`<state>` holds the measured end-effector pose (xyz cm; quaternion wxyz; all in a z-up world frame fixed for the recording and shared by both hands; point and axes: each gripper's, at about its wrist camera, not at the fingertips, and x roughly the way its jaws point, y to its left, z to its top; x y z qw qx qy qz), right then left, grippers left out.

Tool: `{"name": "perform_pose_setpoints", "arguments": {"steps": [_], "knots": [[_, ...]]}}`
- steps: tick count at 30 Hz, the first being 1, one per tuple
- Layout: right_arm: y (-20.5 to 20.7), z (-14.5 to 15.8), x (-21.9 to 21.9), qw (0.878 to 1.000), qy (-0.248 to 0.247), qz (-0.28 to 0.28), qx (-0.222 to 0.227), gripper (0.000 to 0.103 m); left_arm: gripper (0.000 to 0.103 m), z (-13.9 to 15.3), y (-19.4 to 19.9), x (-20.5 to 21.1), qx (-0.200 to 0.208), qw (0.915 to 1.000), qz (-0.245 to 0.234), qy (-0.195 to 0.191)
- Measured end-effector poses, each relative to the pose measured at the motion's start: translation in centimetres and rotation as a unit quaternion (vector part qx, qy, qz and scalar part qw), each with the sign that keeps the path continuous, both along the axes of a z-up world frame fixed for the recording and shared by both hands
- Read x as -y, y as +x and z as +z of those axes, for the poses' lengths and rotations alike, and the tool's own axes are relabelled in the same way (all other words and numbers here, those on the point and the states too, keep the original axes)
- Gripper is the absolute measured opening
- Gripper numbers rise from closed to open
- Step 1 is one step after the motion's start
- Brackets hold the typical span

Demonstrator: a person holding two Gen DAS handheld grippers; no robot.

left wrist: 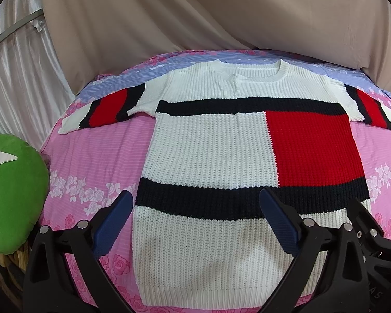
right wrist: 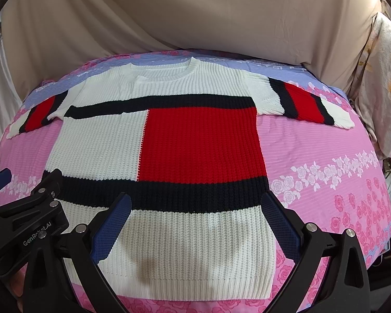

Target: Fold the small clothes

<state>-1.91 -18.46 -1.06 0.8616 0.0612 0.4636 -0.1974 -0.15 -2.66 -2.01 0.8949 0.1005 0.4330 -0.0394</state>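
Across the pink flowered bedsheet (left wrist: 91,156) the knitted sweater (left wrist: 203,151) lies flat and face up, neck toward the far edge of the bed and ribbed hem (right wrist: 195,284) toward me. Both short sleeves are spread out sideways: the left sleeve (left wrist: 101,109) reaches toward the bed's left edge, the right sleeve (right wrist: 307,104) toward the right. The red block (right wrist: 200,143) sits on the sweater's right half, bounded above and below by dark bands.

My left gripper (left wrist: 195,224) hovers above the lower left part of the sweater with its fingers spread wide apart, nothing between them; one blue pad (left wrist: 114,224) is over the sheet just beside the sweater's left side edge, the other over the lower dark band. My right gripper (right wrist: 195,224) hangs over the hem area, likewise wide open and holding nothing, its pads (right wrist: 112,224) roughly spanning the width from mid-body to the right side edge. The two grippers are side by side, close together.

Bare sheet runs along both side edges of the sweater, with more of it on the right. A green cushion (left wrist: 15,195) sits at the bed's left edge, a beige drape (left wrist: 195,13) hangs behind the far edge, and a pale patterned cloth (right wrist: 378,78) hangs at the right.
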Motion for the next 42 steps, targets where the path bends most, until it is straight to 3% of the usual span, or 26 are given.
{"name": "perform_pose_setpoints", "arguments": {"steps": [36, 40, 42], "knots": [[1.7, -0.8, 1.7, 1.000, 0.022, 0.003, -0.010, 0.098, 0.095, -0.4, 2.3, 1.2, -0.018, 0.9998, 0.006, 0.011], [2.3, -1.2, 3.8, 0.998, 0.065, 0.005, -0.003, 0.098, 0.095, -0.1, 3.9, 0.3, -0.054, 0.9971, 0.015, -0.051], [2.2, -1.2, 7.8, 0.996, 0.077, -0.035, 0.013, 0.098, 0.096, 0.2, 4.9, -0.9, -0.069, 0.9927, 0.032, -0.094]]}}
